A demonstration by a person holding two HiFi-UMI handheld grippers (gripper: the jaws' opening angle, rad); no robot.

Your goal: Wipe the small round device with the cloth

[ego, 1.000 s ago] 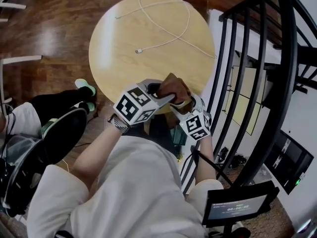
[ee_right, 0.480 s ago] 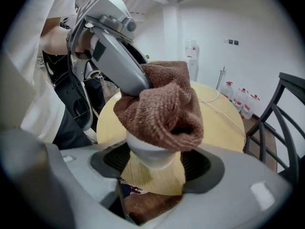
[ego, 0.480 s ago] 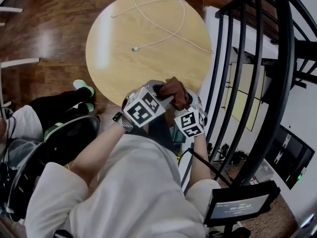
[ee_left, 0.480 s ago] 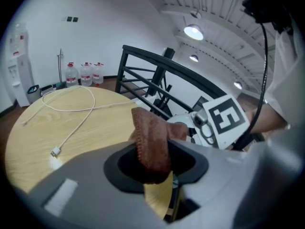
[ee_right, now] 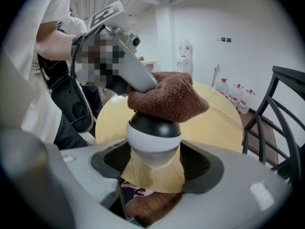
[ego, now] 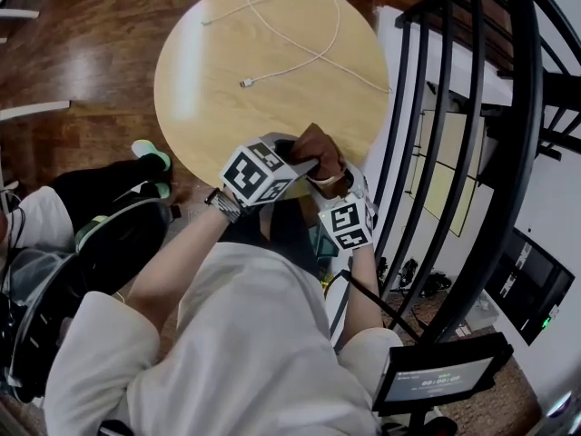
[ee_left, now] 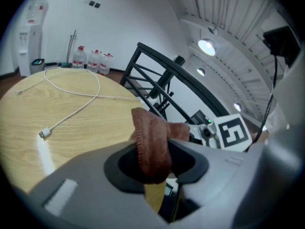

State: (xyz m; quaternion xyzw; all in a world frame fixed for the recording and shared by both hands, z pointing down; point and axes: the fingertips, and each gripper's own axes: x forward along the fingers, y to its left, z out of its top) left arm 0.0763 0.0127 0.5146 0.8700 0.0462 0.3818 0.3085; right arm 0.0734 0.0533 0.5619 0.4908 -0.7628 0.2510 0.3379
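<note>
Left gripper (ee_left: 155, 165) clenched on brown cloth (ee_left: 151, 140), cloth draped over small round device (ee_right: 153, 138), right gripper (ee_right: 153, 165) closing around device, desk's (ego: 227, 71) six o'clock edge.

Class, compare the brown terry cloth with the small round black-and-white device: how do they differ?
The brown terry cloth is fuzzy and crumpled; the small round black-and-white device is smooth and ball-shaped. The cloth is one colour, the device two-toned. The cloth lies on top, the device beneath. Both are gripped between jaws.
</note>
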